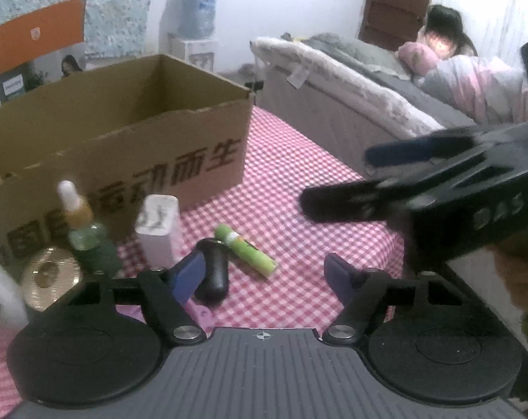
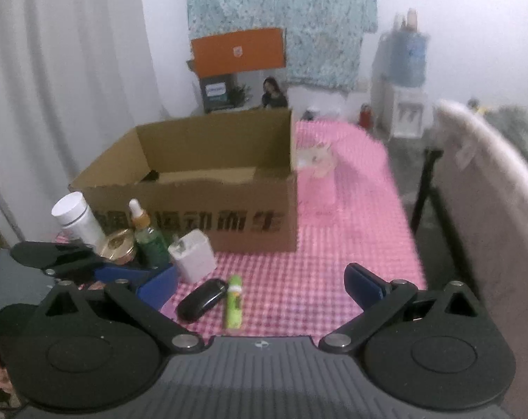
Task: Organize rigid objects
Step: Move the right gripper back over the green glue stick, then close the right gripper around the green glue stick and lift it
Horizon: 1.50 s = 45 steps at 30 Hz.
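At the bottom of the left wrist view, the left gripper [image 1: 264, 272] is seen partly open, with nothing clamped; a black oval object [image 1: 212, 274] lies just beside its left pad. In the right wrist view, the right gripper [image 2: 260, 288] is spread wide and holds nothing. Between the jaws, on the pink checked cloth [image 1: 291, 209], a green tube [image 1: 246, 249] is laid next to the black object. Further up and left, a white charger [image 1: 159, 230], a green dropper bottle [image 1: 85, 234] and a gold-lidded tin [image 1: 50, 277] are grouped. Behind them, an open cardboard box [image 1: 131, 139] is set at left-centre.
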Each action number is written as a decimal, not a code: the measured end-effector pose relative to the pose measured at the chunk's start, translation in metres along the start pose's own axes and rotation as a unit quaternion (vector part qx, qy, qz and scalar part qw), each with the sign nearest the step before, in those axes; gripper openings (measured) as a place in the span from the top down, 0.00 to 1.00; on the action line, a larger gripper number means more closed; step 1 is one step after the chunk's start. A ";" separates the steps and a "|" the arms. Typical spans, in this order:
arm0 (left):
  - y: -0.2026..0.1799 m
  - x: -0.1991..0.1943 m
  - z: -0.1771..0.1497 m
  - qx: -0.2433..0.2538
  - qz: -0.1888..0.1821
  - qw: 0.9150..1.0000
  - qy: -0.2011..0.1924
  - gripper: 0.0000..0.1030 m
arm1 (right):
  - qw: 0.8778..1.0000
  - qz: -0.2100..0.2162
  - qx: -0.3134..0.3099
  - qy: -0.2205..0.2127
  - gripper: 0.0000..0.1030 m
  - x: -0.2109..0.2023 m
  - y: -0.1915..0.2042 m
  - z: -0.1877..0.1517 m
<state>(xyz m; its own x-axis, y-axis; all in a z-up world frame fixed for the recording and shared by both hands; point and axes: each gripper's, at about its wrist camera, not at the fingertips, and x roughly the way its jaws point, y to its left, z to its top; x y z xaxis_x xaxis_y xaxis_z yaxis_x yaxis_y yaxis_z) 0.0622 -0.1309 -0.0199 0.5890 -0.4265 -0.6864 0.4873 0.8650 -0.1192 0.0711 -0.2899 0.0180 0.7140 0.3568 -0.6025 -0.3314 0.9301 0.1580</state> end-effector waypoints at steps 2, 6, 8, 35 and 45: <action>-0.003 0.006 0.000 0.000 -0.001 1.000 0.007 0.37 | 1.000 0.019 0.014 0.015 0.05 0.011 -0.005 -0.003; -0.006 0.019 0.001 -0.003 -0.001 1.000 0.024 0.46 | 0.996 0.057 0.048 0.050 0.26 0.033 -0.018 -0.012; -0.008 0.025 0.001 -0.005 -0.001 1.000 0.030 0.51 | 0.993 0.073 0.062 0.065 0.34 0.044 -0.020 -0.014; -0.015 0.030 -0.006 -0.011 -0.020 0.998 0.065 0.57 | 0.958 0.167 0.161 0.171 0.83 0.073 -0.044 -0.038; -0.005 0.046 -0.002 -0.031 0.004 0.997 0.073 0.57 | 0.962 0.149 0.160 0.161 0.82 0.082 -0.046 -0.026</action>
<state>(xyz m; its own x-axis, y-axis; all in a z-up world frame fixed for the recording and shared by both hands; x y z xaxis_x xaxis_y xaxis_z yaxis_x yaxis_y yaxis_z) 0.0853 -0.1548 -0.0525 0.4903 -0.3800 -0.7843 0.4400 0.8848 -0.1536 0.1292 -0.3055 -0.0592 0.3713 0.6140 -0.6965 -0.2480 0.7884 0.5629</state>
